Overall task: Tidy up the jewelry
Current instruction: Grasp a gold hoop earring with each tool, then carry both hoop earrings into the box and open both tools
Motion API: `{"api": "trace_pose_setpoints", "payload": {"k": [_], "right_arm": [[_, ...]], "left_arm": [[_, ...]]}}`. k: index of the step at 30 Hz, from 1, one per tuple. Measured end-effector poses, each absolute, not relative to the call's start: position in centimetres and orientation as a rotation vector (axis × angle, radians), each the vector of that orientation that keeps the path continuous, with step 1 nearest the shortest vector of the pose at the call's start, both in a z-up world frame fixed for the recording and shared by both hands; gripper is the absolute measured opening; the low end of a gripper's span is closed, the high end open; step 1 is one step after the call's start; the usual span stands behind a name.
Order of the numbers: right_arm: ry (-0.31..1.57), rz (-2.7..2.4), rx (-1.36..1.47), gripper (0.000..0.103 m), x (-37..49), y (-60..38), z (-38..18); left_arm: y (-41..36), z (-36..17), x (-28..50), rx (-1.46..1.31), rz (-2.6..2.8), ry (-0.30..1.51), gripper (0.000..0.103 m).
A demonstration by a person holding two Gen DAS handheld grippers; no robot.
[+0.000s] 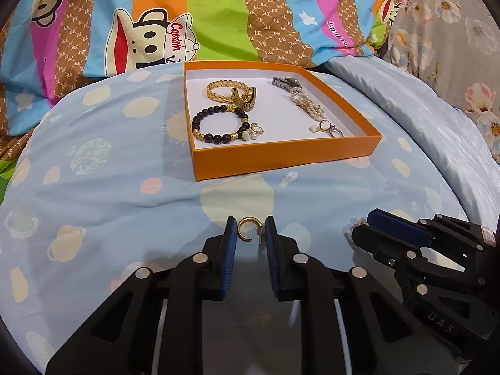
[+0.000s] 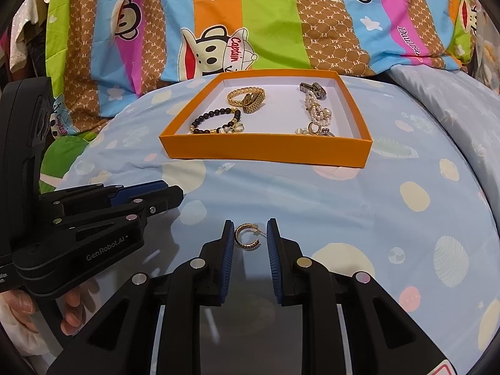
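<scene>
An orange box (image 1: pixel 281 156) (image 2: pixel 265 151) sits on the blue bedsheet. In it lie a gold chain bracelet (image 1: pixel 220 91), a black bead bracelet (image 1: pixel 218 125), a pearl piece (image 1: pixel 304 103), a watch and rings. My left gripper (image 1: pixel 250 232) is open, its fingers on either side of a gold hoop earring (image 1: pixel 244 232) on the sheet. My right gripper (image 2: pixel 250 234) is open around a second gold hoop earring (image 2: pixel 247 237). In the left wrist view the right gripper (image 1: pixel 368 234) shows at the right; in the right wrist view the left gripper (image 2: pixel 175 193) shows at the left.
A striped cartoon-monkey pillow (image 1: pixel 218 15) lies behind the box. A floral cloth (image 1: pixel 453 31) is at the far right. The sheet (image 1: pixel 93 203) bulges under the box and slopes away at the sides. A hand (image 2: pixel 72 312) holds the left gripper.
</scene>
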State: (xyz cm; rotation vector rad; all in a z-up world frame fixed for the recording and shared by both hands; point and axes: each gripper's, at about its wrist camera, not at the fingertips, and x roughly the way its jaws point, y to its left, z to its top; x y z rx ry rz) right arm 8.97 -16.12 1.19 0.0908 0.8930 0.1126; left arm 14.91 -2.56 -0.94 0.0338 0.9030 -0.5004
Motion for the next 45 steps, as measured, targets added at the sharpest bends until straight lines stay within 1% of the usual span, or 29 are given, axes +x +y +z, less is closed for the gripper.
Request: {"api": "trace_pose_setpoints", "payload": {"k": [6, 11, 16, 21, 25, 30, 35, 45], "right_arm": [[0.872, 0.105, 0.093, 0.02, 8.8, -16.4, 1.7], [0.826, 0.094, 0.09, 0.02, 9.0, -17.5, 3.5], [0.794, 0.093, 0.07, 0.02, 11.5, -18.7, 5.7], [0.772, 0.098, 0.094, 0.02, 15.2, -19.6, 6.8], [0.789, 0.093, 0.104, 0.02, 17.5, -19.9, 6.0], [0.824, 0.089, 0.097, 0.02, 19.2, -19.6, 4.1], [0.841, 0.094, 0.086, 0.02, 19.6, -19.2, 2.8], [0.853, 0.093, 0.068, 0.021, 20.0, -18.9, 1.9]], "left_arm": [[-2.3, -0.5, 14.6, 0.028, -0.504, 0.885, 0.018], [-1.5, 1.2, 14.7, 0.008, -0.507, 0.86, 0.018], [-1.3, 3.7, 16.3, -0.007, -0.514, 0.812, 0.018], [-2.8, 5.3, 18.7, -0.005, -0.517, 0.752, 0.018], [-4.3, 4.7, 20.8, -0.007, -0.522, 0.758, 0.018], [-5.3, 2.8, 22.6, 0.003, -0.513, 0.787, 0.018], [-5.4, 1.7, 23.0, 0.011, -0.506, 0.801, 0.018], [-5.5, 1.2, 23.4, 0.01, -0.514, 0.812, 0.018]]}}
